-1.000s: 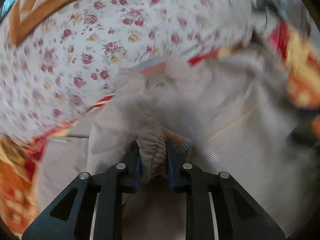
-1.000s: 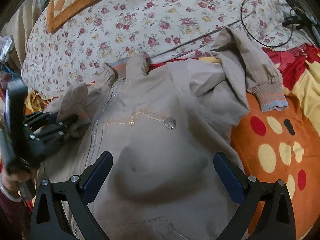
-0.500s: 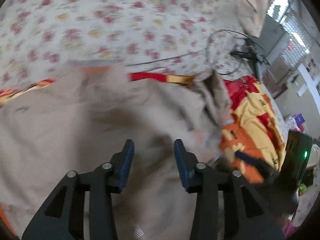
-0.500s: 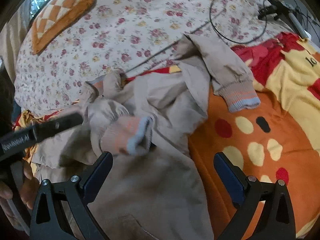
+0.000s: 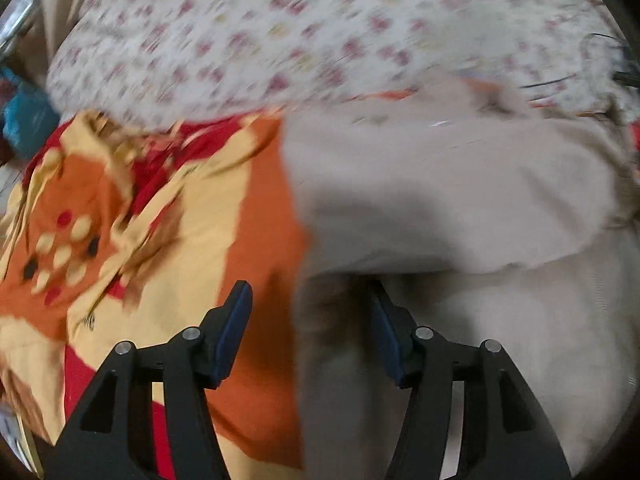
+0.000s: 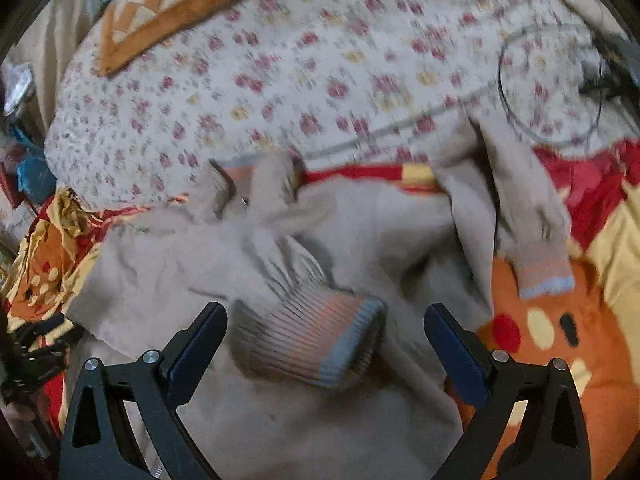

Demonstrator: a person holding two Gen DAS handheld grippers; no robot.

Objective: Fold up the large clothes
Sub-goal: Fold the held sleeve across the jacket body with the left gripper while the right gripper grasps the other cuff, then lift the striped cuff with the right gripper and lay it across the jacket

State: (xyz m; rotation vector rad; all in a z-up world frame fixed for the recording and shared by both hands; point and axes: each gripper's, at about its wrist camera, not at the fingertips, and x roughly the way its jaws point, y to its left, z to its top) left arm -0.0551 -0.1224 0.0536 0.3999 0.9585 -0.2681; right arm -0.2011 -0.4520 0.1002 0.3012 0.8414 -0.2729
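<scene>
A large beige zip jacket (image 6: 360, 240) lies spread on the bed. One sleeve is folded across its front, with its striped ribbed cuff (image 6: 320, 340) lying between my right gripper's fingers. The other sleeve's cuff (image 6: 544, 276) lies at the right on the blanket. My right gripper (image 6: 326, 344) is open and holds nothing. My left gripper (image 5: 310, 328) is open over the jacket's left edge (image 5: 440, 200), with its right finger partly under a fabric fold.
An orange, red and yellow cartoon blanket (image 5: 160, 220) (image 6: 560, 320) lies under the jacket. A floral sheet (image 6: 320, 60) covers the far bed, with an orange pillow (image 6: 168, 8) and a black cable (image 6: 552, 88).
My left gripper let go of the sleeve cuff, opened wide, and swung left to the jacket's left edge. The cuff now rests on the jacket front, in front of my right gripper.
</scene>
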